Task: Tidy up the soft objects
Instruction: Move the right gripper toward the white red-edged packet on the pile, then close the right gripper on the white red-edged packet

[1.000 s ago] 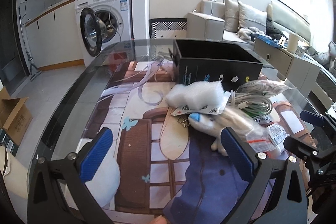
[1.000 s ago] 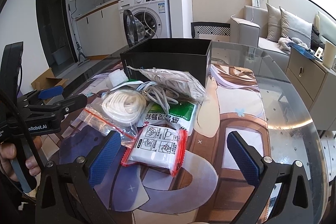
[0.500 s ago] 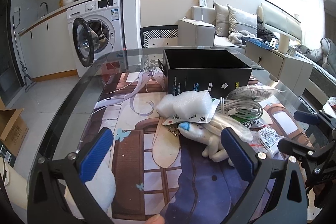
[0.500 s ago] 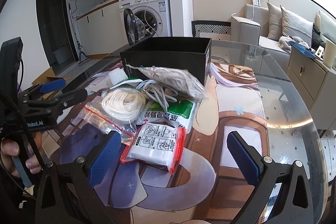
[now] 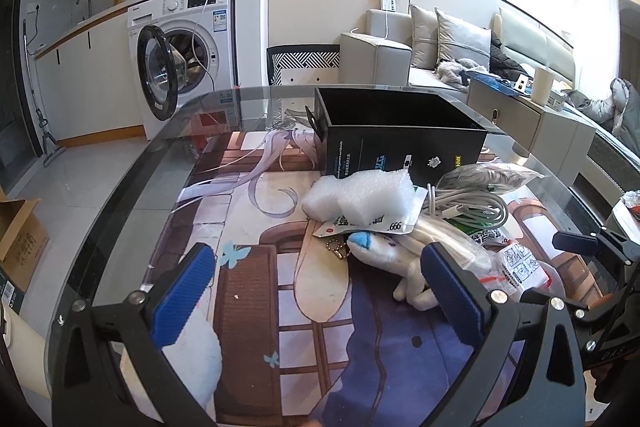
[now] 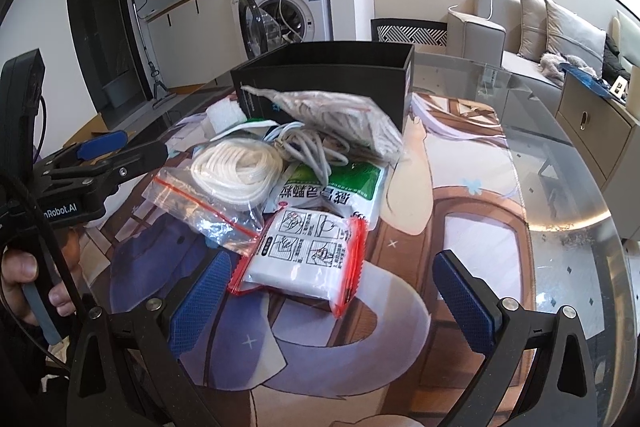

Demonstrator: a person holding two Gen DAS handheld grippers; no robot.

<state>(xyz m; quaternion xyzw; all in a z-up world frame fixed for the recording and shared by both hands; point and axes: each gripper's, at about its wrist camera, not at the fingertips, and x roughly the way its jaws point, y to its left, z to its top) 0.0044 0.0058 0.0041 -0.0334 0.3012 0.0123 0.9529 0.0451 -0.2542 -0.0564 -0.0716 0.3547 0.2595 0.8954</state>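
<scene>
On the glass table, over a printed mat, a heap of soft things lies just in front of a black box that stands open at the far side. My left tongs hang above the mat with their blue pads spread wide and nothing between them. Near their right pad lies a white plush toy, and past it a lump of white foam wrap rests against the box. A coil of grey cable sits to the right of the foam. My right tongs are spread wide too, holding nothing, and a white packet with red edges lies between their pads on the mat; I cannot tell whether the left pad touches it. Beyond it lies a green and white packet, to its left a clear bag with a coil of white rope, and against the box a bag of pale cord
</scene>
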